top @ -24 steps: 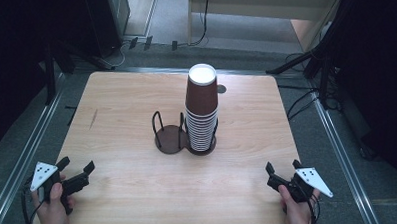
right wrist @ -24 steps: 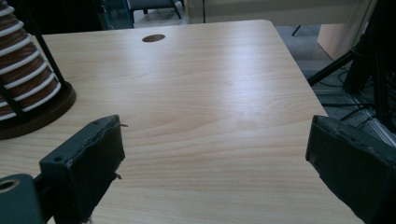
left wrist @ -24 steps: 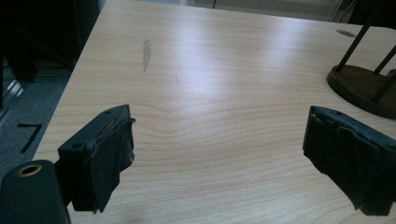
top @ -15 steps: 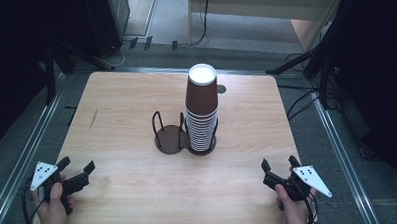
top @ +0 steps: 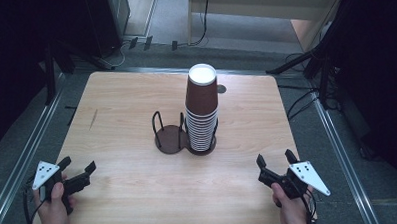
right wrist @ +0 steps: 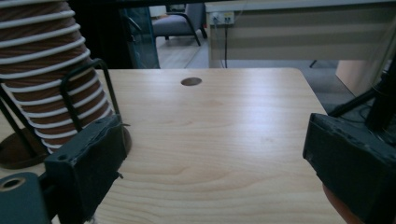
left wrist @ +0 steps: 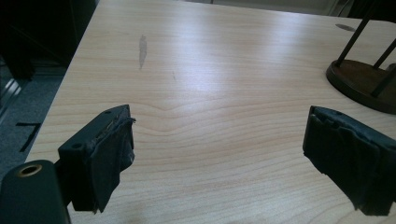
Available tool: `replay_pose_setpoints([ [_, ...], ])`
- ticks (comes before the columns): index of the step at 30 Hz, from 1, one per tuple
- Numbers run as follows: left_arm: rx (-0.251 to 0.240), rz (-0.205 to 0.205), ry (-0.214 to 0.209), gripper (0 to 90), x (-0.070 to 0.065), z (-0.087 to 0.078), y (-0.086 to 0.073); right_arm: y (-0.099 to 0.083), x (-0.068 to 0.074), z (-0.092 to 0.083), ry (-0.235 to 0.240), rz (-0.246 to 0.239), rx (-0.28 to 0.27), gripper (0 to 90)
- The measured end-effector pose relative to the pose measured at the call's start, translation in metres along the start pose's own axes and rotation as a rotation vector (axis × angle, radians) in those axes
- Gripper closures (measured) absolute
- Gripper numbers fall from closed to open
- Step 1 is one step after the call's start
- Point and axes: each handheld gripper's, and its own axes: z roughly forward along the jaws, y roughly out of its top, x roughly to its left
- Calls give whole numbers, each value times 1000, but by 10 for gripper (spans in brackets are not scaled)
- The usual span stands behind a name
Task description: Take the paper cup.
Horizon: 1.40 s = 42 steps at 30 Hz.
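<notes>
Cup stack (top: 202, 109) is seated in the right ring of the holder (top: 170, 138) at mid-surface (top: 116, 120). Left tool (top: 77, 172) is held released at the near left corner, right tool (top: 275, 160) released at the near right; nothing is gripped, both well apart from the stack.

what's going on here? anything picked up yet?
Nothing picked up yet. A person holds a two-jaw gripper in each hand at the near edge of the wooden table: the left gripper at the near left corner, the right gripper at the near right. Both have their jaws open with nothing between them. In the middle of the table, a tall stack of brown paper cups stands in one side of a dark two-slot wire holder; the other slot is vacant.
</notes>
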Motion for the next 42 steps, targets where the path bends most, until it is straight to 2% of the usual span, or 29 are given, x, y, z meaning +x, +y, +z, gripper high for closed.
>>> replay_pose_setpoints([
  [4,0,3,1,91,-1,0,0,6,5,2,18,15,-7,84],
  [6,0,2,0,91,0,0,0,11,10,3,14,-5,-7,107],
  [10,1,3,0,91,0,0,0,16,15,6,20,-3,-10,106],
  [13,2,3,-1,91,0,0,0,22,22,9,35,-8,-11,102],
  [16,2,2,-3,91,0,0,0,29,29,13,71,-4,-14,105],
  [22,3,1,-5,91,0,0,0,36,40,18,86,-17,-20,122],
  [27,4,3,-7,91,0,0,0,40,48,22,97,-26,-23,113],
  [33,6,3,-7,91,0,0,0,45,56,27,104,-31,-20,31],
  [37,8,7,-6,91,0,0,0,49,60,30,134,-22,-8,32],
  [42,7,5,-7,91,0,0,0,55,68,33,141,-39,-17,55],
])
